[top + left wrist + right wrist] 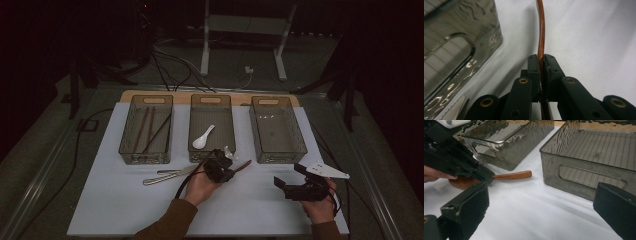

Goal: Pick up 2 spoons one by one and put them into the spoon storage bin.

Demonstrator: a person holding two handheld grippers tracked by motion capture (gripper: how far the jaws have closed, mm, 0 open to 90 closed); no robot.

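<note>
Three bins stand in a row at the far edge of the white counter (pixel 125 200): the left bin (pixel 146 130) with chopsticks, the middle bin (pixel 211 128) with a white spoon (pixel 202 138), and the right bin (pixel 277 129). Bare counter lies open in front of them, except for metal cutlery (pixel 167 175) just left of the left gripper (pixel 231 167). That gripper sits close before the middle bin's near wall, its jaws closed tight on a brown wooden stick (pixel 541 37); the stick runs out past the jaws toward the gap between the middle and right bins, its rounded end low over the counter. The right gripper (pixel 289 179) hovers near the counter's right front corner, well apart from the stick, jaws spread wide and holding nothing.
</note>
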